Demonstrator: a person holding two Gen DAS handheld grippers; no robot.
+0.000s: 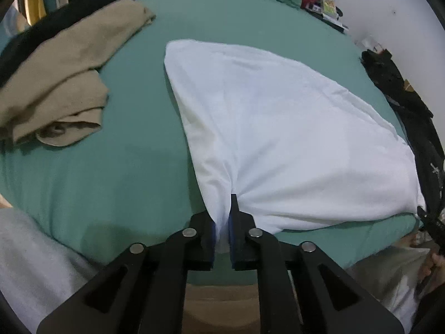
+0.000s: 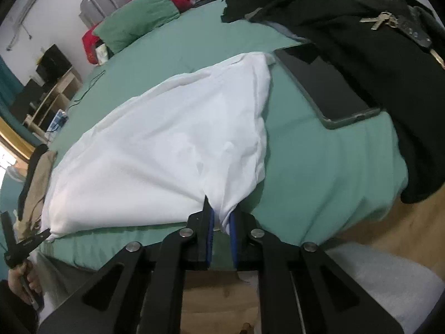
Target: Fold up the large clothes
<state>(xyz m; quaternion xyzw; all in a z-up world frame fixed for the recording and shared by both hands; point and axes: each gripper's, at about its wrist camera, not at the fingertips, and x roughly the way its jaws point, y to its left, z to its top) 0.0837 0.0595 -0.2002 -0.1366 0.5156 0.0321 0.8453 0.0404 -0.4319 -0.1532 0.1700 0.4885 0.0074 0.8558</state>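
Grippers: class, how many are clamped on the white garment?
2. Left gripper pinches the white garment's near left corner; right gripper pinches the near right corner.

A green bed [image 1: 133, 167] carries a crumpled tan garment [image 1: 61, 89] at one side and a heap of black clothing [image 2: 361, 55] at the other — keys [image 2: 379, 19] on top, a dark phone [image 2: 325, 86] beside it. A green pillow [image 2: 139, 19] lies at the head.
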